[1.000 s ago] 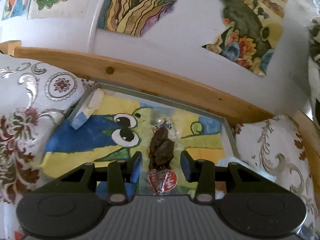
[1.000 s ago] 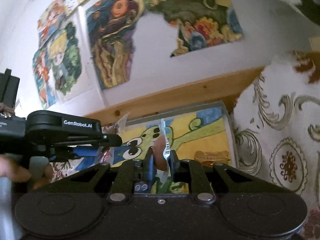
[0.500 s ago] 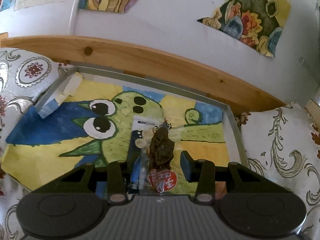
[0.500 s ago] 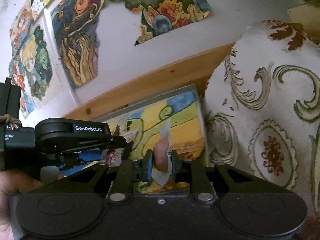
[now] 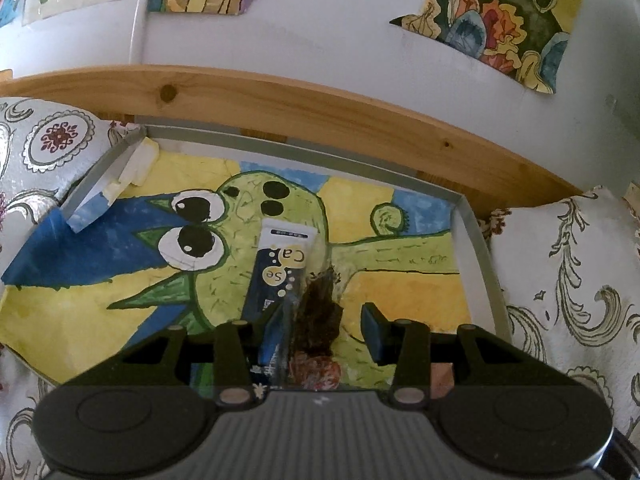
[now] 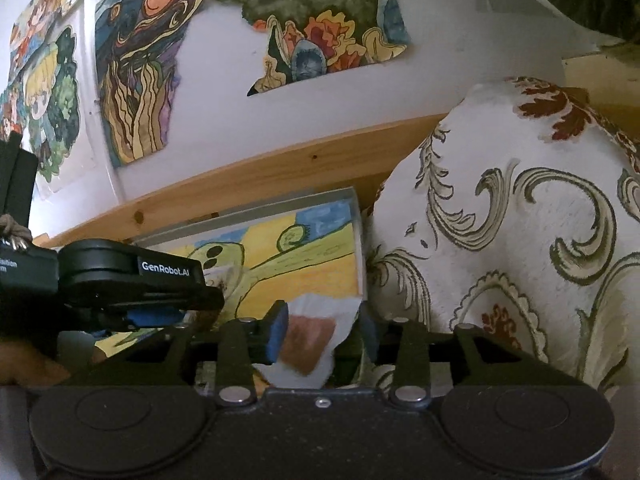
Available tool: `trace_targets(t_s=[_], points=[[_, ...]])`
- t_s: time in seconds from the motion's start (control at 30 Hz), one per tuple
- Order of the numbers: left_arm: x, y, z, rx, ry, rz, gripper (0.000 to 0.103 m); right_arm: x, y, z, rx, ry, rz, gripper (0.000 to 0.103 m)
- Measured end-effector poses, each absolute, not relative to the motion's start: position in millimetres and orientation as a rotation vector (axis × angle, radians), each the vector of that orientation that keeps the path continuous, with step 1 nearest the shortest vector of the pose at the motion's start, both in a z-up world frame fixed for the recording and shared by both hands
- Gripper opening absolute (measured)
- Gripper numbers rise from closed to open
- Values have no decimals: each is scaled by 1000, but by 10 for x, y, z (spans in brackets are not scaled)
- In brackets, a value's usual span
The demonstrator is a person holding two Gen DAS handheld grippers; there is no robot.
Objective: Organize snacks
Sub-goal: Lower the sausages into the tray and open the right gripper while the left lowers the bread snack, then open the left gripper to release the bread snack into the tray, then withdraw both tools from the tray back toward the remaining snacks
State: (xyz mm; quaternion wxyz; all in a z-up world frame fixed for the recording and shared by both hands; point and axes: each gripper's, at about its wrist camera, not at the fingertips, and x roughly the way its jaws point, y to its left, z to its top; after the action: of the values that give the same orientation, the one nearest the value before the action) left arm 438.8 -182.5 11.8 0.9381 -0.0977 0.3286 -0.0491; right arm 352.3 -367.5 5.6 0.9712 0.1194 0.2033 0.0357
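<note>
Between open right gripper point(image 6: 323, 330) fingers, snack packet point(image 6: 310, 340)

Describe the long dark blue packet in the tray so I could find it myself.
Look for the shallow grey tray lined with a cartoon frog painting, below the wooden rail. The dark blue packet lies on the frog's body, just ahead of the left gripper. Yellow circles lettered "Se" and "Ca" distinguish it from the clear-wrapped brown snack beside it.

glossy clear plastic snack wrapper point(image 5: 316, 320), matt painted paper tray liner point(image 5: 400, 208), knotty wood rail point(image 5: 280, 100)
</note>
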Motion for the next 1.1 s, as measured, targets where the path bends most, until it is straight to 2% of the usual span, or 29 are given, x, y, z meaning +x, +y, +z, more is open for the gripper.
trace_targets(t_s=[0.13,0.2,0.33,0.6,0.83,1.1], points=[[4369,-1814,126,-208,665,-97,63,3519,-3669,58,225,399,71,60],[4350,-1799,136,-218,660,-97,70,3507,-3670,66,217,389,68,63],[4282,-1757,186,-239,634,-85,82,3462,-3668,106,200,368,52,77],[4031,-1605,401,-271,569,-51,99,3303,-3624,329,167,319,44,91],[3693,-1372,583,-298,525,12,102,3005,-3552,617,169,281,33,102],[3174,-1120,780,-269,461,55,103,2548,-3377,930,146,213,52,102]])
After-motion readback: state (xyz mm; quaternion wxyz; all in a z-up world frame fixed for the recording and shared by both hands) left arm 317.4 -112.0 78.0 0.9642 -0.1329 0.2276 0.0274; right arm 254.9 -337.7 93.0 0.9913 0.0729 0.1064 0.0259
